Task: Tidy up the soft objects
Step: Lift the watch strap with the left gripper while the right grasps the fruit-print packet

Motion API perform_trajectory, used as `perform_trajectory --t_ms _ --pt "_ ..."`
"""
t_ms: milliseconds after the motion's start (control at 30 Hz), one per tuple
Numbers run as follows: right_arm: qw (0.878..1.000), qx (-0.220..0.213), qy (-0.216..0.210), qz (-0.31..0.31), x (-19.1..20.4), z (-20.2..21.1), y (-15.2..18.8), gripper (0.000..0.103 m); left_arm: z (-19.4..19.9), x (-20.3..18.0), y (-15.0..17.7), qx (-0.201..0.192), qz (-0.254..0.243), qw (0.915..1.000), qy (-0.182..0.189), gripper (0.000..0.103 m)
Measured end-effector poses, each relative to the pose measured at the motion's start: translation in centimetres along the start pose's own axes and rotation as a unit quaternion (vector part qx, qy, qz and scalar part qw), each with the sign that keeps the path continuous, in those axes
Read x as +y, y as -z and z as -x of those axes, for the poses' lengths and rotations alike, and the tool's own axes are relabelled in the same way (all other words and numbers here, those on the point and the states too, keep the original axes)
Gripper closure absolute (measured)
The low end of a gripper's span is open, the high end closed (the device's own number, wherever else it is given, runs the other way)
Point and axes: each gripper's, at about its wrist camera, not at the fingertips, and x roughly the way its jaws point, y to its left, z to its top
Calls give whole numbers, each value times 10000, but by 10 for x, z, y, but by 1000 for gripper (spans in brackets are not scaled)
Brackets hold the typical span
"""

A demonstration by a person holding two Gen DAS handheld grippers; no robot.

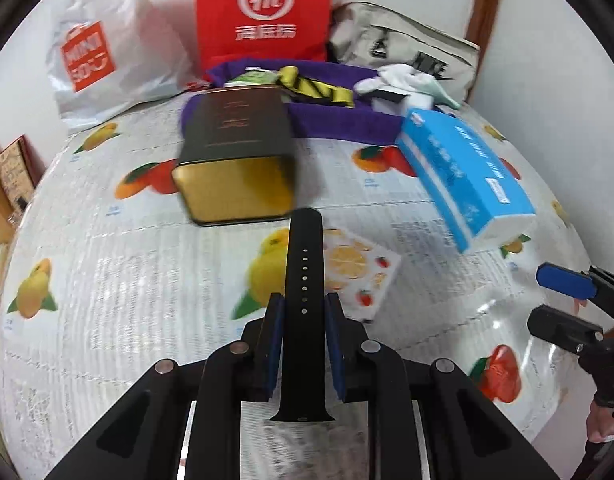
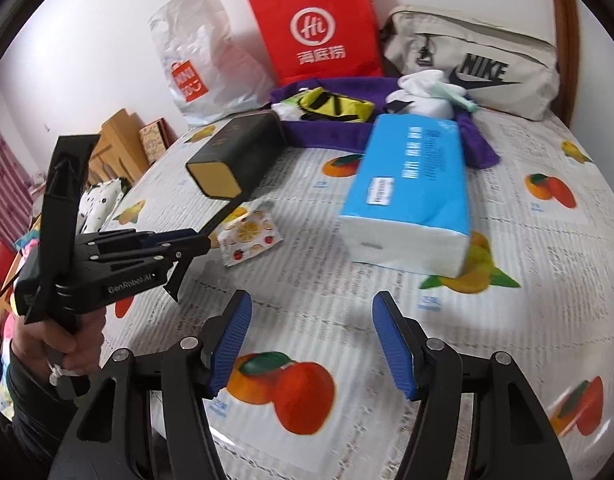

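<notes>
Left wrist view — left gripper (image 1: 303,308) clamps a black watch strap (image 1: 303,264) at lower centre; right gripper (image 2: 312,336) — jaws apart, empty — over the fruit-print tablecloth (image 2: 507,320).

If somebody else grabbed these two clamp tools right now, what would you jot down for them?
Left gripper: shut on a black watch strap, held above the table.
Right gripper: open, empty, over the table.
Things: tissue pack, dark tin and small fruit-print packet lie loose on the table. Socks and a yellow-black item lie on the purple towel at the back, before the bags.
Done: strap picked up.
Left: probably place the strap, then sort the remaining soft things.
</notes>
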Motion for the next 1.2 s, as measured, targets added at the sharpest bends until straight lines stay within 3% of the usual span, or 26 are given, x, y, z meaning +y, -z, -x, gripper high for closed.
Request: perform_trajectory --t_ms 300,367,767,933,1033,1067,1167,1200 --pt "9974 114 -243 670 43 -41 -18 38 -7 43 4 79 364 9990 -249 83" --pt "9972 117 -134 731 49 -50 -22 31 -8 51 4 81 438 9988 -218 83" --pt "9952 370 18 909 61 -113 -46 27 -11 73 1 110 637 9979 -21 83" --pt "9906 322 293 1299 74 -126 -47 22 -11 76 3 104 715 9974 65 83" --pt "9904 256 188 1343 74 -125 -46 30 -11 75 4 105 700 9975 36 83" --pt "9906 226 180 1335 73 -124 -46 41 -11 74 4 102 702 9975 23 83" --pt "9898 198 180 1400 72 -122 -45 53 -10 73 5 84 746 9972 15 83" --pt "9898 193 170 1400 72 -121 -44 63 -10 73 6 81 758 9971 19 83"
